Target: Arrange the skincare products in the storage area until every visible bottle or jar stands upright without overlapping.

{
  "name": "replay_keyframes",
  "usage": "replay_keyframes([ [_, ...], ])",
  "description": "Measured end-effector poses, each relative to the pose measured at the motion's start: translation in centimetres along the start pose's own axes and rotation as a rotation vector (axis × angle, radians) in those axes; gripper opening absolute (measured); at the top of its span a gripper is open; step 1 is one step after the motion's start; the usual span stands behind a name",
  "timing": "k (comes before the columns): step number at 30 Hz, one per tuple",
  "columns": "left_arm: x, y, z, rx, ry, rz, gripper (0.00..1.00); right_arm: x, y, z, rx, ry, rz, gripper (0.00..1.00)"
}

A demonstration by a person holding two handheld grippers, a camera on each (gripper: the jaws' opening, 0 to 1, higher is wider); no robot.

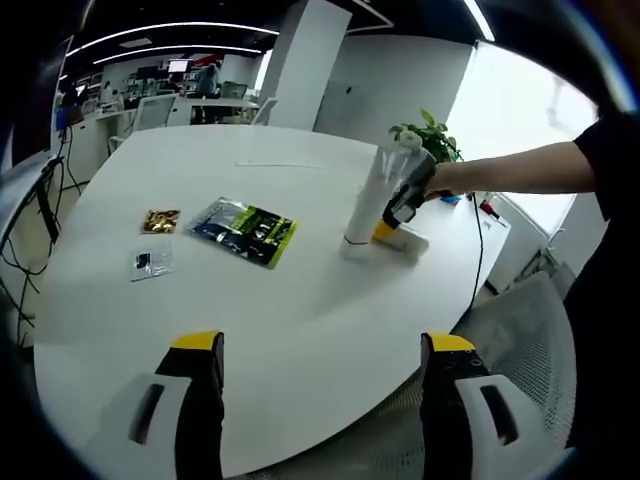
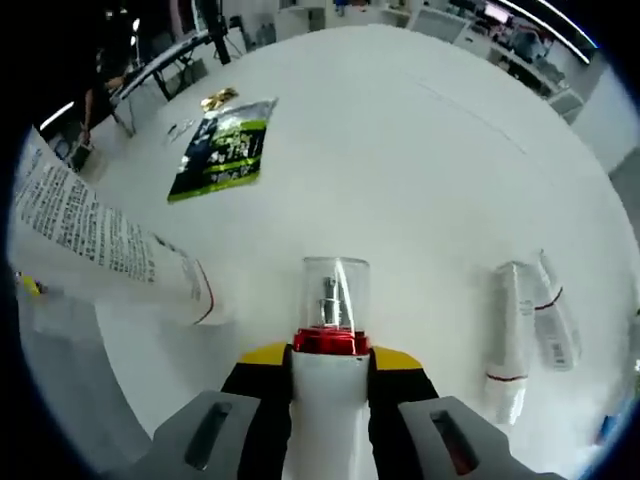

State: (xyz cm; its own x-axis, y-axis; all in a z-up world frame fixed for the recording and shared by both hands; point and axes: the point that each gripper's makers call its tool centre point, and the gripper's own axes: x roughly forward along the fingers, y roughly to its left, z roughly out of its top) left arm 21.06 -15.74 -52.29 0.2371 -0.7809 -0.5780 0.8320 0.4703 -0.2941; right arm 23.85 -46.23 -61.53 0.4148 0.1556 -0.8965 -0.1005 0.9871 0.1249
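Observation:
In the right gripper view my right gripper (image 2: 333, 358) is shut on a white pump bottle (image 2: 333, 400) with a red collar and a clear cap, held over the white table (image 2: 400, 160). A tall white printed tube (image 2: 110, 245) is close on its left. Two white tubes (image 2: 520, 340) lie side by side on the right. In the left gripper view the tall tube (image 1: 363, 205) stands on its cap, and the right gripper (image 1: 400, 205), on a person's arm, is right beside it. My left gripper (image 1: 322, 350) hangs open over the near table edge, with nothing between its fingers.
A green-and-black sachet (image 1: 245, 230), a small gold packet (image 1: 160, 220) and a small clear packet (image 1: 150, 262) lie left of centre. A potted plant (image 1: 430, 135) stands behind the tube. A grey mesh chair (image 1: 520, 330) is at the table's near right edge.

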Motion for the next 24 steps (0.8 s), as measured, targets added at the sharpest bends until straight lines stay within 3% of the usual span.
replay_keyframes([
  [3, -0.1, -0.1, -0.1, 0.0, 0.001, -0.012, 0.72, -1.3, 0.1, -1.0, 0.1, -0.075, 0.007, 0.2],
  [7, 0.1, -0.5, -0.3, 0.021, 0.024, -0.037, 0.71, -3.4, -0.5, -2.5, 0.046, -0.114, -0.039, 0.2],
  [12, 0.3, -1.1, -0.8, 0.066, 0.056, -0.069, 0.72, -7.2, -1.1, -1.6, 0.098, -0.29, -0.05, 0.2],
  [16, 0.1, -1.7, -0.2, 0.065, 0.045, -0.084, 0.72, -9.9, -1.4, -1.2, 0.126, -0.414, -0.068, 0.19],
  [18, -0.1, -2.0, 0.0, 0.054, 0.036, -0.093, 0.72, -11.1, -1.2, -1.5, 0.181, -0.449, -0.067, 0.19],
  [24, -0.8, -3.6, 1.3, 0.085, 0.018, -0.117, 0.73, -15.4, 0.5, -0.7, 0.159, -0.571, -0.097, 0.19],
])
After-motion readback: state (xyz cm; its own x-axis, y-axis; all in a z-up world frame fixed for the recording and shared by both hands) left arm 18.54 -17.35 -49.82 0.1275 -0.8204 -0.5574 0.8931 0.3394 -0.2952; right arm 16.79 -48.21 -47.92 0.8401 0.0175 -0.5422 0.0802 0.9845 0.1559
